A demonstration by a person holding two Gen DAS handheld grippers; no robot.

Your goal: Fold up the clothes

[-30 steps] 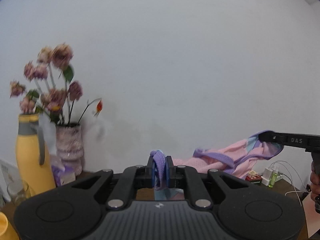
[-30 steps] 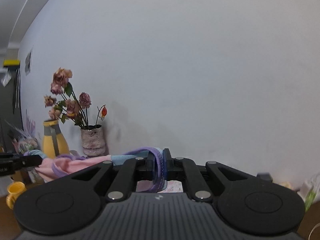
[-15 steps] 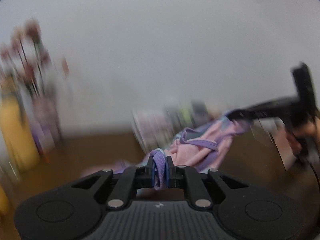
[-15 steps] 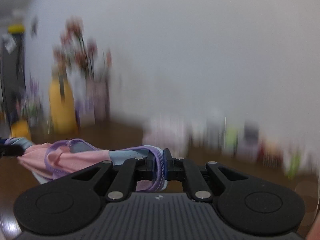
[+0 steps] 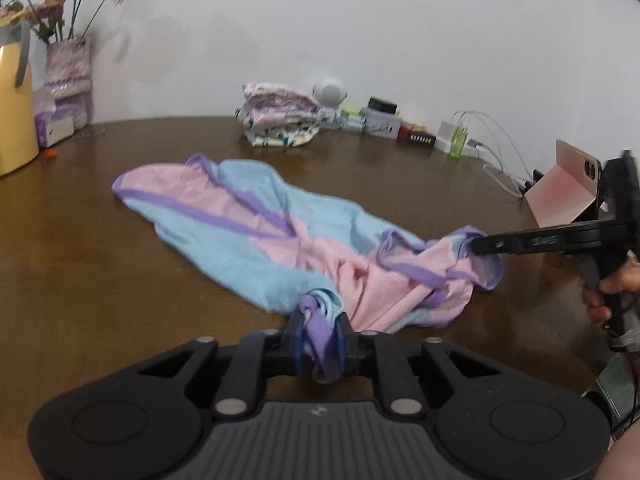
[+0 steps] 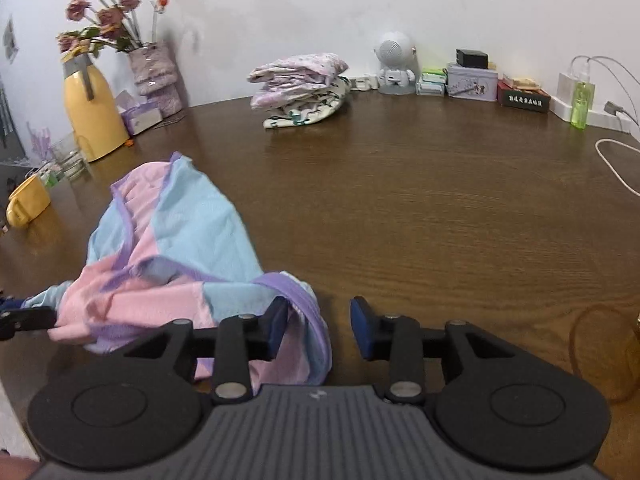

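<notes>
The pink, blue and purple-trimmed garment [image 5: 256, 224] lay lengthwise on the brown desk [image 5: 80, 280], its near purple hem pinched in the clamped left tool [image 5: 320, 344], while the right tool [image 6: 319, 328] stood wide, cloth draped against only its left finger. Judged from this, good practice would be to keep the near edge taut and level so the fabric spreads without bunching. The right tool's side bore embossed lettering too blurred to read.
</notes>
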